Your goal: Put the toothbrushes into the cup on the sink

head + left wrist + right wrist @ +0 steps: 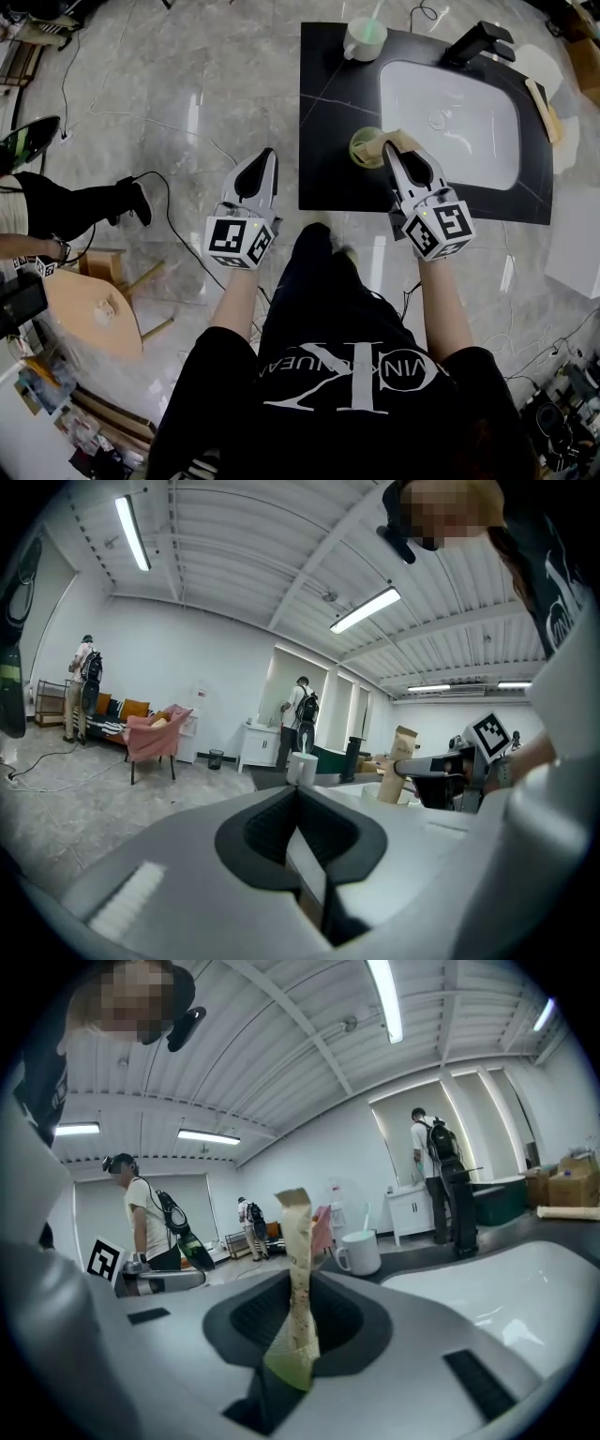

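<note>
Under both grippers it's mostly grey marble floor (169, 84), and ahead of the right one sits the black sink counter (328, 112) with a white basin (450, 122) sunk into it. The left gripper (270, 155) hangs out over the floor, just off the counter's left edge and well apart from the other gripper; its jaws are pressed together with nothing in them. The right gripper (392, 155) is over the counter's near edge and is clamped on a paper-wrapped toothbrush (297, 1241). That pack stands roughly upright between the pads, with the tan end up top and the green end hanging low. Way past the right gripper's tips, at the far side of the basin, there's a black faucet (478, 42). A white mug (361, 42) sits at the counter's far left corner with a pale green toothbrush (365, 1215) already standing in it. Right at the right gripper's tips, just to their left, is a greenish cup (364, 148). The held pack's low end is down at its mouth, but I honestly can't tell if it's touching. Off to the right gripper's right, on the basin's rim, lies another tan pack (542, 108) that looks the same.
</note>
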Demonstrator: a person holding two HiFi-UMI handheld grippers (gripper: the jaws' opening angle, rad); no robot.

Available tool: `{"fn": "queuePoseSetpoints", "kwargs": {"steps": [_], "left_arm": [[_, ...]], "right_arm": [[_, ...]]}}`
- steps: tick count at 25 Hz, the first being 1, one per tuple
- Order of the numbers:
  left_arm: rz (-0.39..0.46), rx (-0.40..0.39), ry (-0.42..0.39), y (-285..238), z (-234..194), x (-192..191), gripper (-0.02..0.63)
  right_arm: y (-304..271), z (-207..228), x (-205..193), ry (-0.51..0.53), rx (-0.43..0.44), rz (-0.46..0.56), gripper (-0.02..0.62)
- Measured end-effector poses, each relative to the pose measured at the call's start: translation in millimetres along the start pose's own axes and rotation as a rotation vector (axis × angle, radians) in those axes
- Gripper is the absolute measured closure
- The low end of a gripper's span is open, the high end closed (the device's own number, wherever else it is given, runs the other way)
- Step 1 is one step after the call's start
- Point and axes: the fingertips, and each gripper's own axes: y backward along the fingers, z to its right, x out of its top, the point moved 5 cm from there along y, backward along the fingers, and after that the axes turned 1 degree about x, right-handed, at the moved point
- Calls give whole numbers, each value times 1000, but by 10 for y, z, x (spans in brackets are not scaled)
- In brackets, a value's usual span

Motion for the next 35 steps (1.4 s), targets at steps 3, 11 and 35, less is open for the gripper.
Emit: {"fn": "queuePoseSetpoints", "kwargs": {"steps": [3,11,35], "left_arm": [[0,3,2,12,-1,12,595],[0,4,8,62,22,-31,595],[16,32,-3,373,225,-84,595]], "right_arm": [[-14,22,4,18,-9,-13,538],[-2,79,-53,33,-29,-40,535],[488,83,-184,-42,-49,-22,434]]}}
